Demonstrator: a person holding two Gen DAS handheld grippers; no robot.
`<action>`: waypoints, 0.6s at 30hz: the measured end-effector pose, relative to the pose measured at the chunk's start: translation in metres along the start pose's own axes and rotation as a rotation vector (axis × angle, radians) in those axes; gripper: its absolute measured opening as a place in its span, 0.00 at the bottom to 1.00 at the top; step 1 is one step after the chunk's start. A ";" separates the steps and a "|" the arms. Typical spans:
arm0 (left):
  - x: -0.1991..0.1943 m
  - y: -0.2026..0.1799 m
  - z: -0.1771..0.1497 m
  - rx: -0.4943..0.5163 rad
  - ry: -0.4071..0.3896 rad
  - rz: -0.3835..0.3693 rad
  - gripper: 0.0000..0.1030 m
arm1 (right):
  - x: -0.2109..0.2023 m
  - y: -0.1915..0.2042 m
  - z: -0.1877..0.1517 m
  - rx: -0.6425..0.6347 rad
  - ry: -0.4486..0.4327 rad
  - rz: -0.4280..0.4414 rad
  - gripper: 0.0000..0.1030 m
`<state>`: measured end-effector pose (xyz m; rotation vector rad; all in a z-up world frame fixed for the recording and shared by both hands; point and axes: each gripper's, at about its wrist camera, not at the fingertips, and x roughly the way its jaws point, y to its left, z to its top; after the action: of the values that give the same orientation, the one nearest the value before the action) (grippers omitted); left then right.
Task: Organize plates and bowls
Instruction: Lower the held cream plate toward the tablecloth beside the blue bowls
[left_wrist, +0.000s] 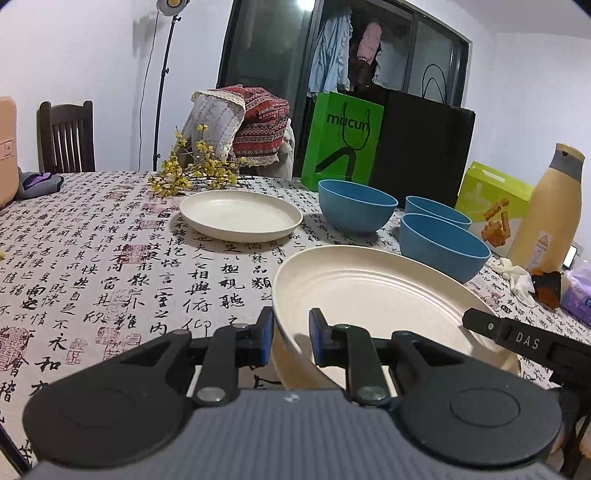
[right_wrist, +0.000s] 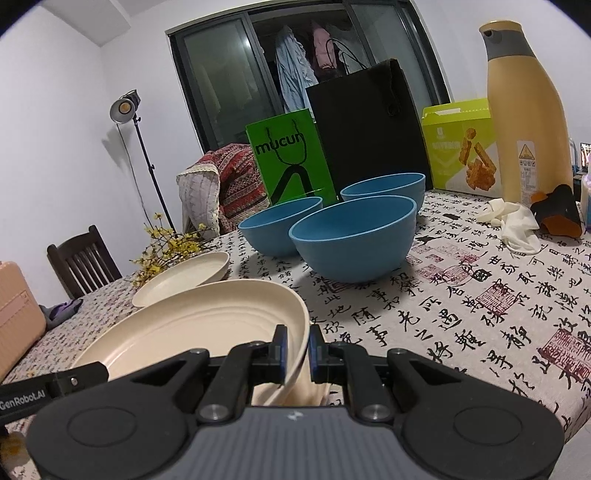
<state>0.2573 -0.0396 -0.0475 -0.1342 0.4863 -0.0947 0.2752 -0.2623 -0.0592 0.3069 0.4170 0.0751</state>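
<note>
- Across the table (left_wrist: 92, 258), a calligraphy-print cloth covers the surface; its near edge is cut off behind both gripper bodies.
- Near plate (left_wrist: 369, 295): cream, tilted, held off the cloth by both grippers at once. Its underside and near rim are hidden behind the gripper housings.
- Three blue bowls (right_wrist: 351, 236): grouped at 12 o'clock from the right gripper, standing apart from the plates. The rear bowl is partly hidden by the front one.
- Second plate (left_wrist: 240, 214): cream, flat on the cloth at 11 o'clock from the left gripper, beside yellow flowers (left_wrist: 192, 173).
- Left gripper (left_wrist: 291, 338): jaws nearly closed, blue pads clamping the near plate's left rim.
- Right gripper (right_wrist: 297, 350): jaws almost fully closed, pinching the same plate's right rim.
</note>
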 end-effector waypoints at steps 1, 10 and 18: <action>0.000 0.000 0.000 0.003 0.001 0.001 0.20 | 0.000 0.000 0.000 -0.003 0.001 -0.001 0.11; 0.007 -0.005 -0.008 0.046 0.007 0.027 0.20 | 0.004 0.004 -0.007 -0.079 -0.010 -0.024 0.11; 0.014 -0.011 -0.015 0.095 0.023 0.062 0.20 | 0.005 0.009 -0.012 -0.145 -0.029 -0.046 0.11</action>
<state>0.2618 -0.0537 -0.0653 -0.0251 0.5081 -0.0583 0.2751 -0.2495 -0.0691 0.1549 0.3874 0.0556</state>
